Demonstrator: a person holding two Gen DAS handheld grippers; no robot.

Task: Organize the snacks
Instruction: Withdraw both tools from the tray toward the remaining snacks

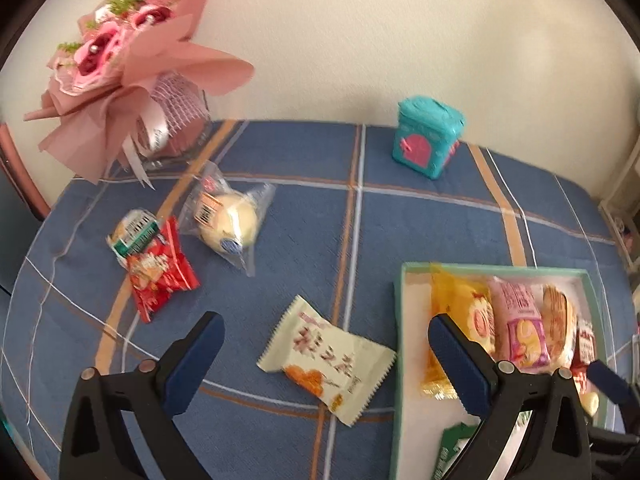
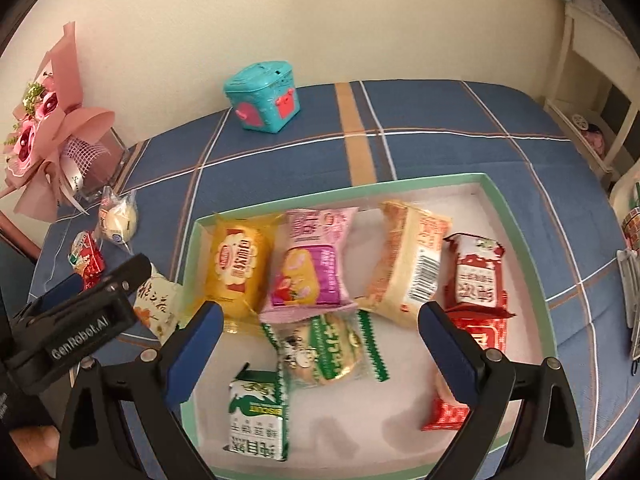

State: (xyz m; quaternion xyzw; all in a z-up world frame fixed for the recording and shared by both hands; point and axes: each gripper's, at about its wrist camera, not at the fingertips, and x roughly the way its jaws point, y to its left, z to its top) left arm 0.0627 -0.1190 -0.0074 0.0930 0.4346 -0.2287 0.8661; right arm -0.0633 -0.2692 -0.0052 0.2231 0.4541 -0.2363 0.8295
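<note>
Left gripper [image 1: 326, 364] jaws spread wide, nothing held; cream snack packet [image 1: 326, 360] lies flat on blue plaid cloth [image 1: 420, 216] between fingers, lower centre of frame; green-rimmed box [image 1: 400, 320] at lower right; right gripper [image 2: 320, 354] gaping, empty, above box interior; green-white round snack [image 2: 332, 348] between its fingers, untouched; red packet [image 1: 160, 276] and bun [image 1: 230, 220] at centre left.

Both wrist cams sit close above the table, pitched steeply down past their own tongs; shared: tray [image 1: 400, 320] [image 2: 191, 280], cream packet [image 1: 326, 360] [image 2: 154, 304], teal box [image 1: 428, 140] [image 2: 264, 102].
</note>
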